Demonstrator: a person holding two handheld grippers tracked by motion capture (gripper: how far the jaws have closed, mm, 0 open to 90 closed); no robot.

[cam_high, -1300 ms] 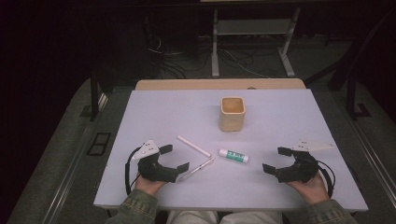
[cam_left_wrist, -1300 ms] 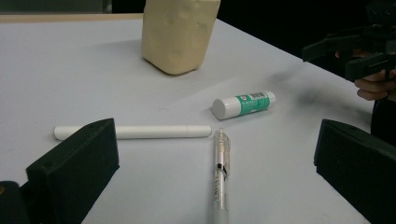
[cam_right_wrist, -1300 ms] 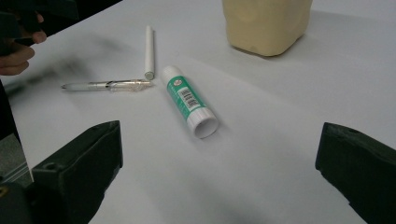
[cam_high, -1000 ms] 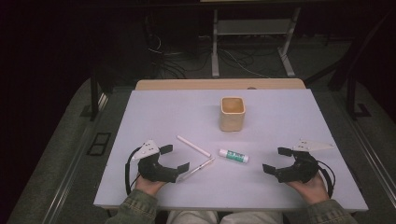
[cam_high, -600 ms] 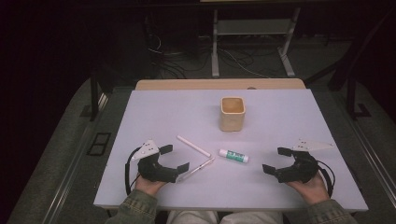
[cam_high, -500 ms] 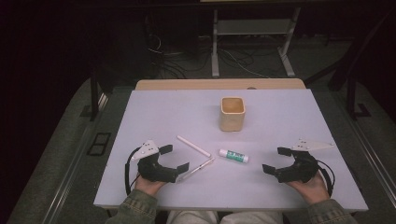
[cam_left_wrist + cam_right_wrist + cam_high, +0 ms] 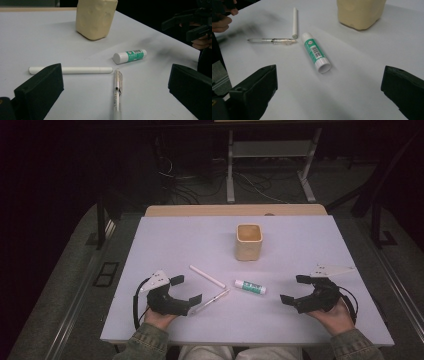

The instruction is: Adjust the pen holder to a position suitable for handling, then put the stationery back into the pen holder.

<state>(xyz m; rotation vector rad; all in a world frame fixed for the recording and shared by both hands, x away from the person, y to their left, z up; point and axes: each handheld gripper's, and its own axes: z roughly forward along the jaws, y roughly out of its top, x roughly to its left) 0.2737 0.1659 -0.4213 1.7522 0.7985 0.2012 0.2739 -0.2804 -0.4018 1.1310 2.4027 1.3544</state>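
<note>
Two black hand-held grippers rest low in the high view, both released and holding nothing. The left hand-held gripper (image 7: 186,290) sits at the lower left of the frame with its jaws spread wide; the right hand-held gripper (image 7: 295,289) sits at the lower right, its jaws likewise apart. Just beside the left one's nearer jaw lies a clear plastic pen (image 7: 211,301), running up and to the right; in the left gripper view the pen (image 7: 117,95) lies between the two jaws, at the lower middle of the frame. Near its far tip lies a slim white stick (image 7: 207,276), slanted across the middle of the frame. To the right of that, between the two hand-held grippers, lies a white glue stick with a green label (image 7: 250,287), flat on its side. Above these, at the centre of the pale lilac counter (image 7: 165,240), stands an upright cream square-sided cup (image 7: 248,241), well apart from both.
</note>
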